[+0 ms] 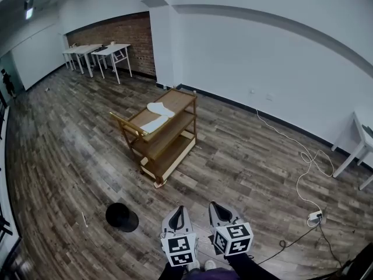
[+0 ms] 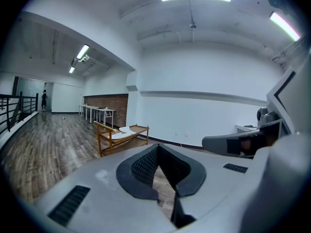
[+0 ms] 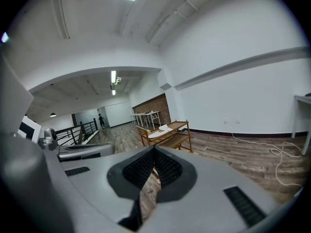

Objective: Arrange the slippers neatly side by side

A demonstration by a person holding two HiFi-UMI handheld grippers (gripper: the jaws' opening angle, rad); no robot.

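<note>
Shut and empty, my left gripper (image 2: 158, 145) and right gripper (image 3: 154, 147) hang side by side low over the wood-plank floor (image 1: 70, 156). Each has its jaws pressed together at the tips with nothing between them, and their marker cubes face up toward me.

Just left of the grippers, a black round object (image 1: 121, 217) lies on the boards; what it is I cannot tell. Off to the right, a white cable (image 1: 303, 179) trails across the floor from the wall to a power strip (image 1: 315, 216).

Farther ahead, well apart from both grippers, stands a three-shelf wooden cart (image 1: 169, 137). The two white slippers (image 1: 157, 109) lie on its top shelf, close together, one beyond the other along the shelf rather than side by side.

Beyond the cart, white tables (image 1: 111, 51) stand before a brick wall (image 1: 125, 34). At the far left edge a person (image 1: 8, 81) stands, small in the distance.
</note>
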